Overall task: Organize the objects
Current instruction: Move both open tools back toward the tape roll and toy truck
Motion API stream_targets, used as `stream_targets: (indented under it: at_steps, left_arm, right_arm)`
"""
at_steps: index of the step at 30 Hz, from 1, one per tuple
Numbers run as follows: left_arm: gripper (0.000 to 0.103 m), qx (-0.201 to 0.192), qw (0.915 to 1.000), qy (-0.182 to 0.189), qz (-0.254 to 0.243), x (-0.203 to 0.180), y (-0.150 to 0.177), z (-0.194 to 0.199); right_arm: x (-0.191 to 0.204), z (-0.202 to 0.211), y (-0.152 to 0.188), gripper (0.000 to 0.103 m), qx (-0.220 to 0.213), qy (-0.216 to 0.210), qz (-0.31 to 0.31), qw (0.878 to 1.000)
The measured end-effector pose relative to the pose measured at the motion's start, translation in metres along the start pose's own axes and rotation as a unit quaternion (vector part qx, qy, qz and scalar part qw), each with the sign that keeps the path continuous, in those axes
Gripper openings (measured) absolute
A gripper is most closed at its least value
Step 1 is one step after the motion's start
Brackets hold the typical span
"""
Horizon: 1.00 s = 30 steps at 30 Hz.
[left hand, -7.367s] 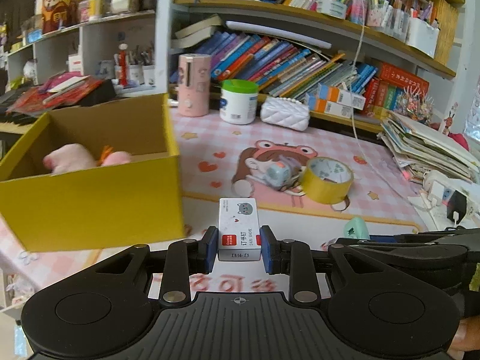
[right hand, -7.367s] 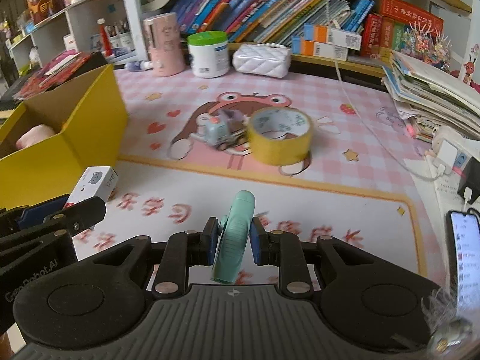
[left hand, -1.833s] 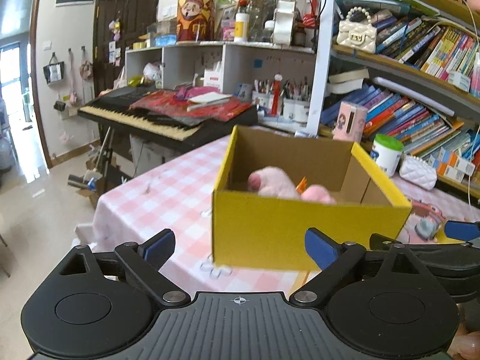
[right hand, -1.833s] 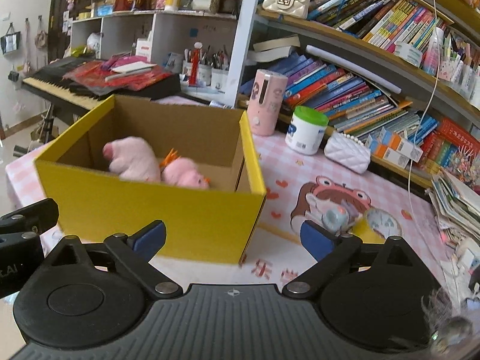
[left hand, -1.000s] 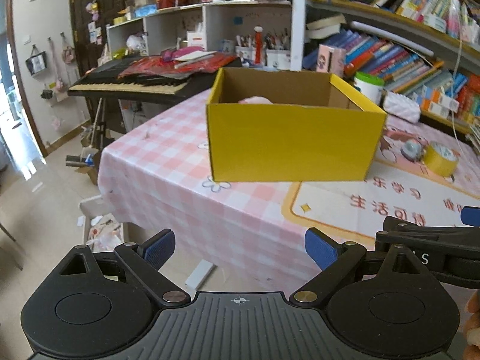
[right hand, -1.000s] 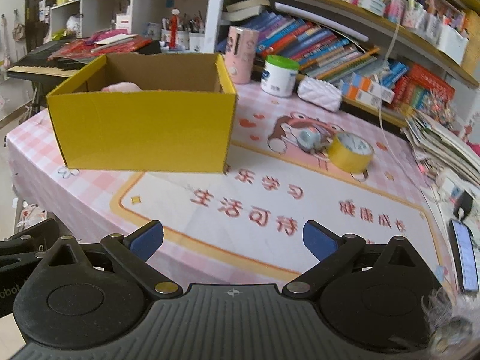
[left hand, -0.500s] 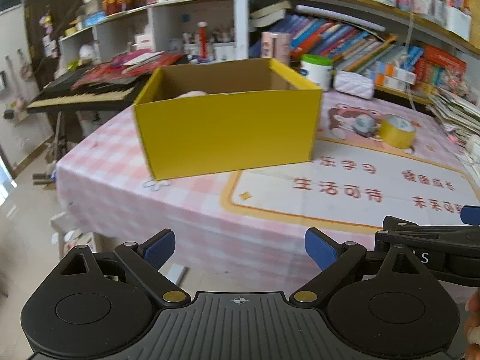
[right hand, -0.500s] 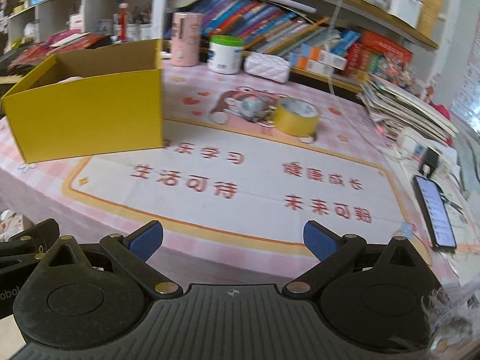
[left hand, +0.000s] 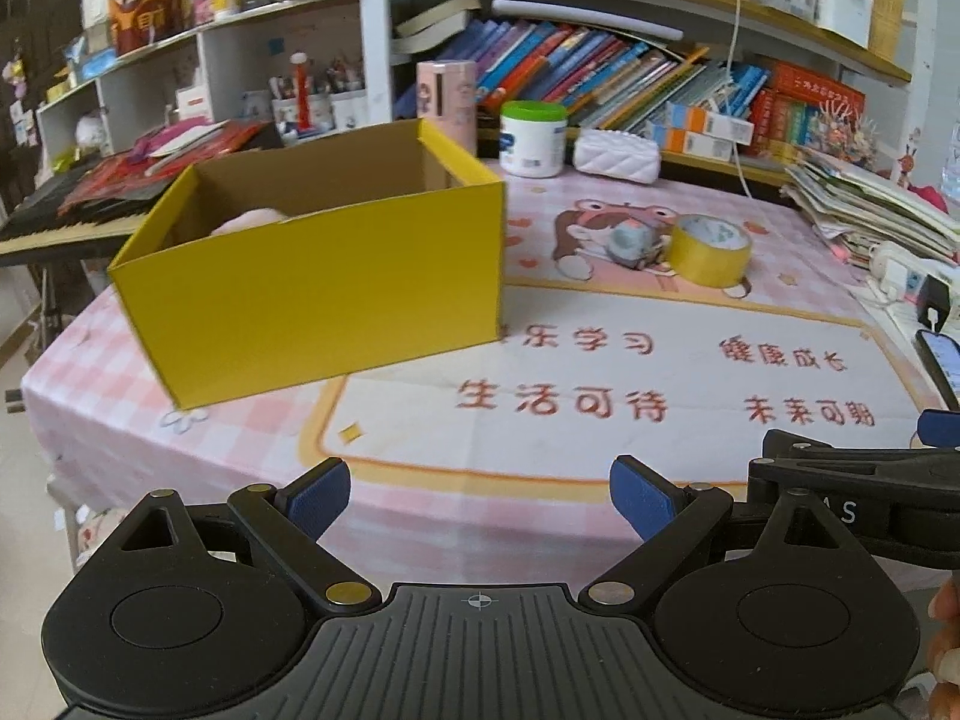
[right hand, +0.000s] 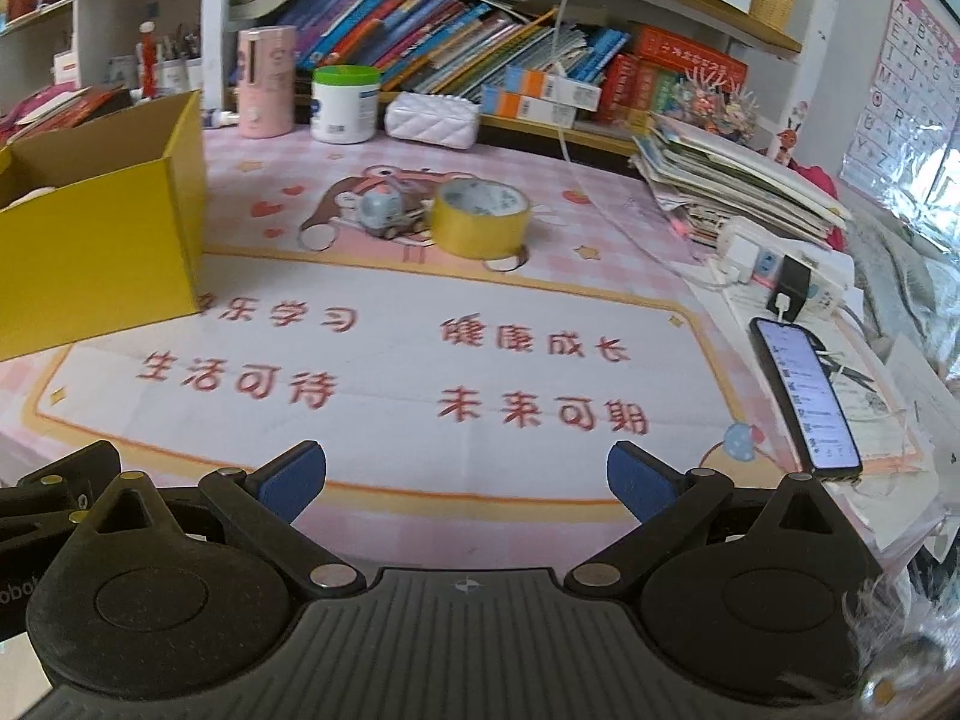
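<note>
A yellow cardboard box [left hand: 312, 294] [right hand: 90, 252] stands on the left of the pink table mat; a pink plush [left hand: 249, 219] peeks over its rim. A roll of yellow tape [left hand: 709, 249] [right hand: 482, 218] and a small grey toy car [left hand: 630, 243] [right hand: 381, 211] sit together further back on the mat. My left gripper [left hand: 479, 501] is open and empty, held back at the table's near edge. My right gripper [right hand: 467, 483] is likewise open and empty, hovering over the mat's front border. The right gripper's side shows at the left wrist view's right edge.
A phone [right hand: 804, 396] lies at the right with a charger and power strip [right hand: 792, 276] behind it. A stack of papers [right hand: 738, 180] sits at the back right. A white jar [right hand: 345, 102], pink cylinder [right hand: 267, 81] and white purse [right hand: 432, 111] line the bookshelf edge.
Both grippers, which earlier held a small white box and a teal object, are now open and empty. They have pulled back from the box and swung right toward the mat's centre.
</note>
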<state>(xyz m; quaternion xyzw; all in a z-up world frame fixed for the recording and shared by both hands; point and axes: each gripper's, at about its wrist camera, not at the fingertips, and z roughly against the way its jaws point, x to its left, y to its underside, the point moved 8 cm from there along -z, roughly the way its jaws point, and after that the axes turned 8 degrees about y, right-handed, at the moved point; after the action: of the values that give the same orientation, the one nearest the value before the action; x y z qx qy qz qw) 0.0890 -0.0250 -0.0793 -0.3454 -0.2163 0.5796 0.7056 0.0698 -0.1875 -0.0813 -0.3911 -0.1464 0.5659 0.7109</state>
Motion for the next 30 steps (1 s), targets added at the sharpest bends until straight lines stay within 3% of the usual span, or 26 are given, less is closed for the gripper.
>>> stream_targets:
  at_steps: [11, 30]
  left_arm:
    - [0.095, -0.006, 1.0000, 0.001, -0.001, -0.028, -0.033, -0.031]
    - [0.095, -0.010, 0.9989, -0.021, 0.041, -0.045, -0.067, -0.075]
  right_arm:
    - [-0.025, -0.038, -0.035, 0.102, -0.001, 0.001, -0.002, 1.000]
    - [-0.031, -0.098, -0.083, 0.103, -0.008, -0.033, 0.035, 0.999]
